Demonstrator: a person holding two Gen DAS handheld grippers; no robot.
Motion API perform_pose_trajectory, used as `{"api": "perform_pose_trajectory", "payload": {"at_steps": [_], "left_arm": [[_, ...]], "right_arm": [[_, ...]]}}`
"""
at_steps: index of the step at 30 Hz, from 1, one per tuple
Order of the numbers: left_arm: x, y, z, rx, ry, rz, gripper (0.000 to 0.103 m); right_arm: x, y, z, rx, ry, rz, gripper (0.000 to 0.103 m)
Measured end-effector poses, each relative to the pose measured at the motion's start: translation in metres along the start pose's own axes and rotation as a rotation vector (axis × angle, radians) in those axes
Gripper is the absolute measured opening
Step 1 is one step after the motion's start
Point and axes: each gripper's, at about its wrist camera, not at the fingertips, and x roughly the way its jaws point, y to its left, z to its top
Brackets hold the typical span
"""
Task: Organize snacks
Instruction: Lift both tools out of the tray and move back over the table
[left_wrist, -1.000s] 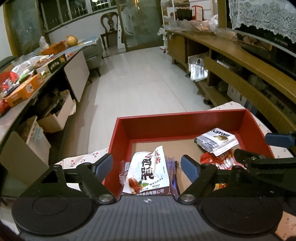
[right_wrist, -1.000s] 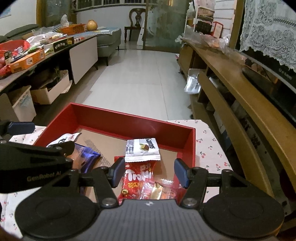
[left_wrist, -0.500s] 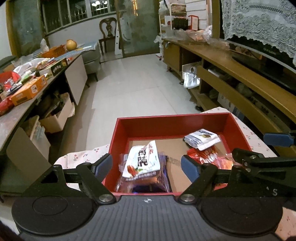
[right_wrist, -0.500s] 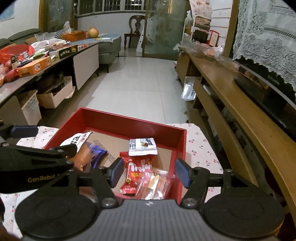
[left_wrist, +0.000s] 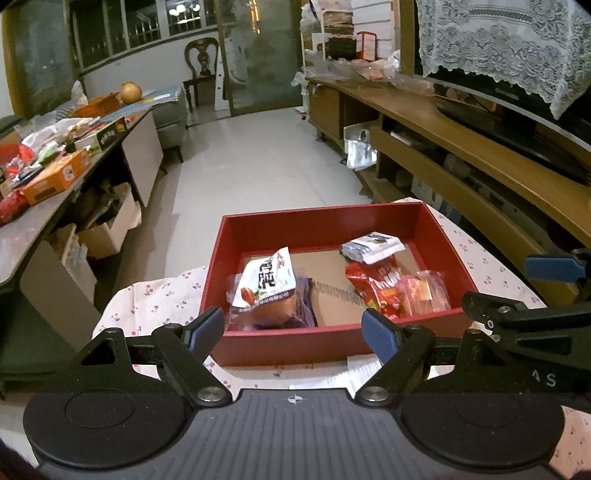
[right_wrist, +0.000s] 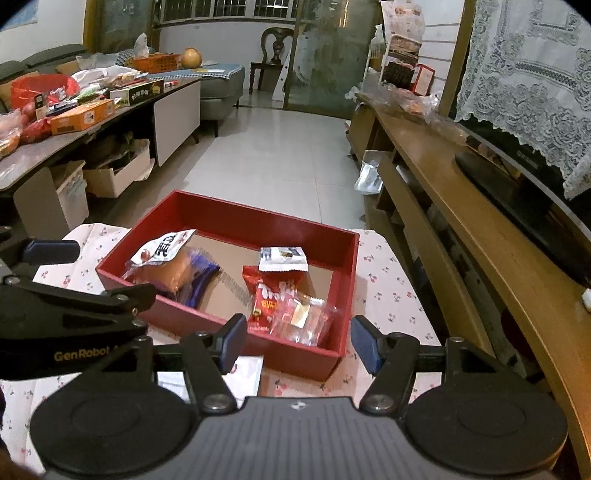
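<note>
In the left wrist view the left gripper hangs wide open and empty near the red box holding the snacks; in the right wrist view the right gripper is likewise open, empty, suggesting release.

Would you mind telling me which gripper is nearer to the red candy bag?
Right. The right gripper hangs just short of the red candy bag, directly in line; the left gripper sits off to the bag's left.
</note>
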Motion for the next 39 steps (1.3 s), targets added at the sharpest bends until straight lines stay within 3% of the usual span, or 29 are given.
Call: {"api": "perform_pose_trajectory", "payload": {"at_steps": [18,39], "left_arm": [[-0.014,-0.011,-0.027,0.053,0.029,-0.030,0.086],[-0.011,-0.013,-0.043,0.087,0.065,-0.038,0.086]], "right_arm": [[-0.018,0.003,-0.032,-0.034,0.040,-0.011,0.079],[-0.013,0.012,-0.045,-0.095,0.073,-0.007,0.081]]}}
